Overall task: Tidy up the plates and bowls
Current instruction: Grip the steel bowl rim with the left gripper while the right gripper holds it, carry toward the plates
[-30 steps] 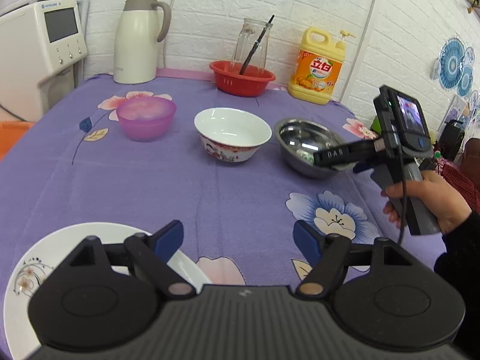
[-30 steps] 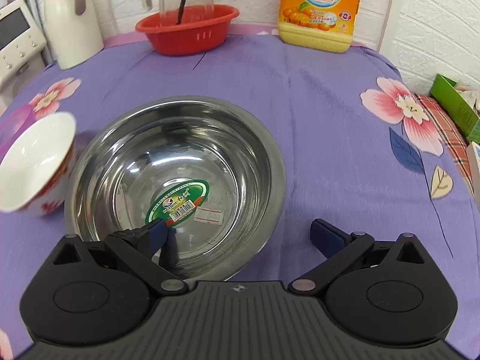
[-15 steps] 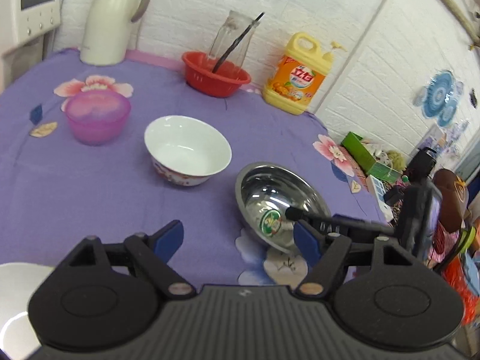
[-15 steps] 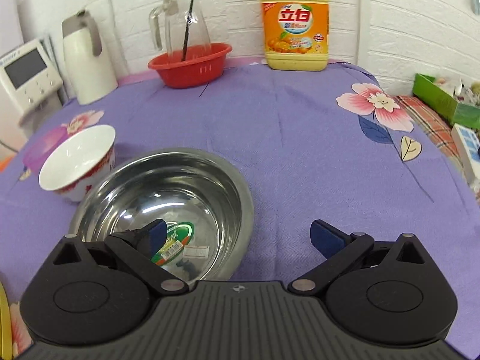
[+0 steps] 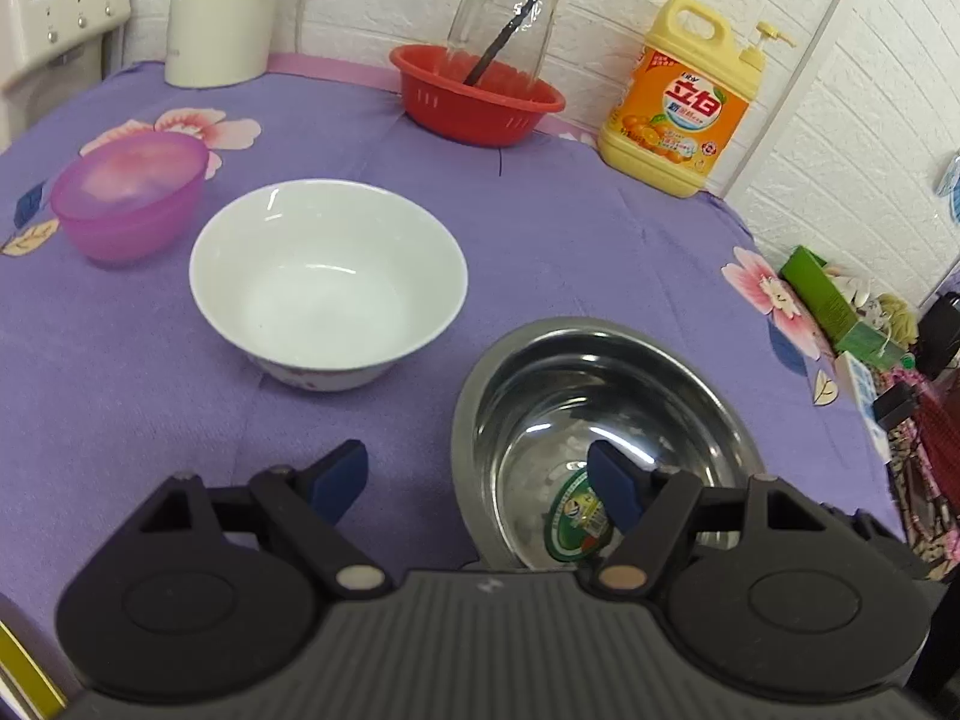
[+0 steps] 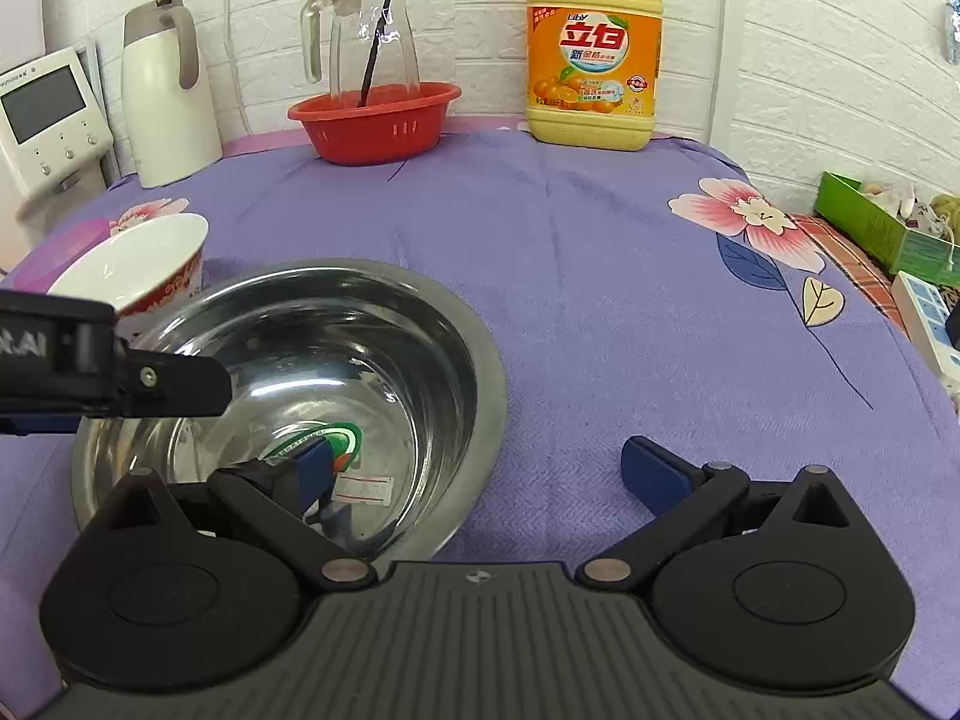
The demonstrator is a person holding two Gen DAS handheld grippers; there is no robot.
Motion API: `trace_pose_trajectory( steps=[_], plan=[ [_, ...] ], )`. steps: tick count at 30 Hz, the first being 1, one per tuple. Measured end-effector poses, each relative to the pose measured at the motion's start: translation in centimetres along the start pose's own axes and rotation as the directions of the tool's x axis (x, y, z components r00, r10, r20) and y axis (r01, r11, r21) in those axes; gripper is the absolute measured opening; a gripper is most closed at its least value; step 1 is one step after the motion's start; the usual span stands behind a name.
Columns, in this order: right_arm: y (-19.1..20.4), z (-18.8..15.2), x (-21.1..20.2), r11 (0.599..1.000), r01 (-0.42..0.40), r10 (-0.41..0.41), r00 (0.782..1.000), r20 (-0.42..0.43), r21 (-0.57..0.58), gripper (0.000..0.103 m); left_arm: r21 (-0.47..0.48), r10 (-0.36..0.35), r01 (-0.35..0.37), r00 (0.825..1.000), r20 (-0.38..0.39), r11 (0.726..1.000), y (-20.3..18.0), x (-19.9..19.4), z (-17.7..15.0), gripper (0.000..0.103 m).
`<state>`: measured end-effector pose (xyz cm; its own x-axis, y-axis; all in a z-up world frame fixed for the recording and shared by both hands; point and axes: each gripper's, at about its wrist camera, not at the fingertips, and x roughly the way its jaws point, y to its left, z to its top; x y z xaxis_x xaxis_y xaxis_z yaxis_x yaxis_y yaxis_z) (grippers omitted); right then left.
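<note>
Steel bowl (image 5: 606, 414) sits unstacked beside the white bowl (image 5: 327, 276), straddled by your left gripper (image 5: 480, 480) and right gripper (image 6: 480, 468), fingers apart, nothing nested.

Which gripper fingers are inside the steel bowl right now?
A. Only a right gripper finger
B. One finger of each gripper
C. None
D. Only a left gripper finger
B: the left gripper has its right-hand finger over the steel bowl hollow, and the right gripper has its left-hand finger down inside the bowl, each straddling the rim with jaws open.
</note>
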<state>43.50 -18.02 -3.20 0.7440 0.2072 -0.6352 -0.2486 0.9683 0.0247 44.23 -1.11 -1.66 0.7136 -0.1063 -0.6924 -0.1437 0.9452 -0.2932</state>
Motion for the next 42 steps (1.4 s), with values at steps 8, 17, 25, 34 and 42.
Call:
trace_pose_trajectory(
  steps=[8,17,25,34,42],
  plan=[
    [0.2,0.2,-0.1,1.000,0.003,-0.003,1.000,-0.007,0.016,0.103,0.008,-0.015,0.015,1.000,-0.016,1.000,-0.5,0.8,-0.6,0.074],
    [1.9,-0.2,-0.4,0.998,-0.047,0.047,0.999,0.016,-0.031,0.103,0.071,-0.037,0.037,0.999,-0.007,0.997,-1.1,0.5,-0.8,0.040],
    [2.9,-0.7,-3.4,0.991,-0.128,0.129,0.991,0.032,-0.029,0.103,0.155,-0.049,0.043,0.998,0.032,0.987,-1.7,-3.9,-1.9,0.034],
    [4.2,-3.2,-10.8,0.995,-0.103,0.104,0.986,0.130,-0.011,0.103,0.242,-0.111,0.085,0.989,0.094,0.967,-1.8,-10.7,-5.3,0.034],
    [5.3,-7.1,-13.6,0.997,-0.074,0.075,0.993,0.093,-0.009,0.103,0.251,-0.145,0.136,0.989,0.017,0.958,-0.3,-12.3,-9.4,0.034]
  ],
)
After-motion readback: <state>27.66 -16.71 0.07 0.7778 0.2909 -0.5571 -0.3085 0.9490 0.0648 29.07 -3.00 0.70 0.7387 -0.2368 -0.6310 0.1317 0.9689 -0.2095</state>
